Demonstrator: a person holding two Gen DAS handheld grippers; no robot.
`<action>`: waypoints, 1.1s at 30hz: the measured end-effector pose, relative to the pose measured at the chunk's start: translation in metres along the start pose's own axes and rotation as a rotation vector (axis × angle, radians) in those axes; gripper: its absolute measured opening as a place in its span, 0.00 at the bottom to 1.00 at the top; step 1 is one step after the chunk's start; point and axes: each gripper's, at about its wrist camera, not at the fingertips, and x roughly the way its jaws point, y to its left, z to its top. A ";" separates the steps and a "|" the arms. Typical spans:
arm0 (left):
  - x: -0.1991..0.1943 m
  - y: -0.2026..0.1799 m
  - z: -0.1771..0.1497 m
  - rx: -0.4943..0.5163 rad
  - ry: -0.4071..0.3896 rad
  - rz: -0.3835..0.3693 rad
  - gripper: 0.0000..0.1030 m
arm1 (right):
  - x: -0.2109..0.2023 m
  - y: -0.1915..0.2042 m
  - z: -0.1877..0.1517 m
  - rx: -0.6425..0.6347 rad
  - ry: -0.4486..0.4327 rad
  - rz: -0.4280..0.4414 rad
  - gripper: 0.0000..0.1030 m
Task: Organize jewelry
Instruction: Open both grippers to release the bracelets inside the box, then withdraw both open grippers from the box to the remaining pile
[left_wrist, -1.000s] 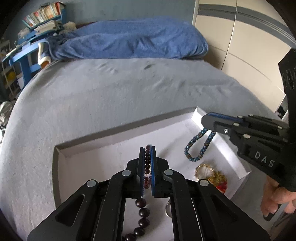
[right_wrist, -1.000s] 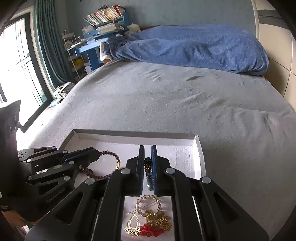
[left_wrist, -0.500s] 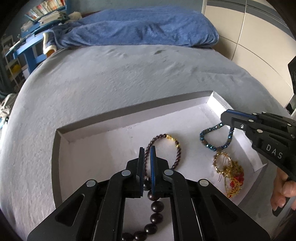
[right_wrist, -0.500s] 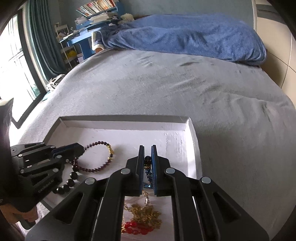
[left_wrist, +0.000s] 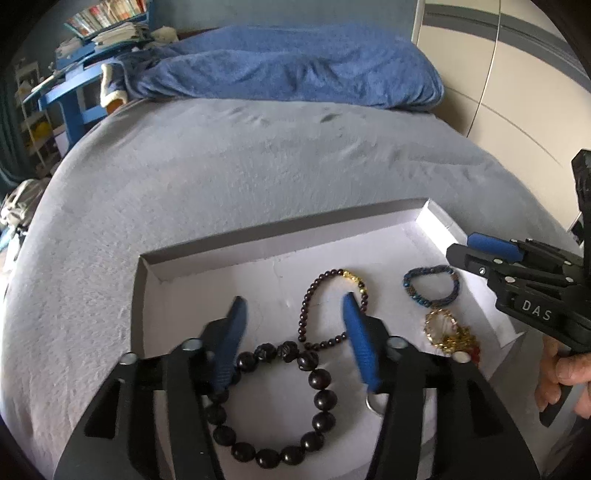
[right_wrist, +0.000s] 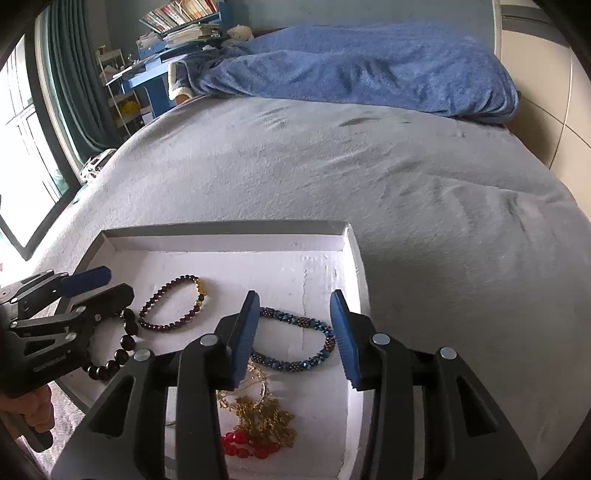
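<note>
A white tray (left_wrist: 280, 236) lies on the grey bed. On its floor are a maroon small-bead bracelet (left_wrist: 303, 317) with a gold charm and a large dark-bead bracelet (left_wrist: 321, 398). My left gripper (left_wrist: 292, 301) hovers over them; its jaws are opening and the pads touch neither. A blue beaded bracelet (right_wrist: 295, 363) lies flat under my right gripper (right_wrist: 294, 295), whose jaws are also opening, clear of it. Gold earrings (right_wrist: 266, 417) with red beads sit nearer the camera. Each gripper shows in the other's view: the right gripper (left_wrist: 461, 248), the left gripper (right_wrist: 110, 286).
A rumpled blue blanket (left_wrist: 295, 66) lies at the head of the bed. A blue desk with books (right_wrist: 166, 70) and a window with curtains (right_wrist: 70, 81) stand to the left. A pale wall (left_wrist: 498, 74) is on the right. A hand (left_wrist: 565, 373) grips the right tool.
Both grippers went from shut on their bracelets to open. The maroon and the blue bracelet were lowered and now lie flat on the tray floor.
</note>
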 end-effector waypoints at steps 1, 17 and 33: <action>-0.003 0.000 -0.001 -0.003 -0.006 0.001 0.64 | -0.002 -0.001 -0.001 0.001 -0.004 -0.001 0.48; -0.078 0.001 -0.045 -0.038 -0.088 -0.017 0.76 | -0.063 -0.015 -0.033 0.070 -0.074 0.005 0.63; -0.109 -0.006 -0.125 -0.045 -0.086 -0.049 0.82 | -0.111 -0.011 -0.083 0.094 -0.128 0.031 0.69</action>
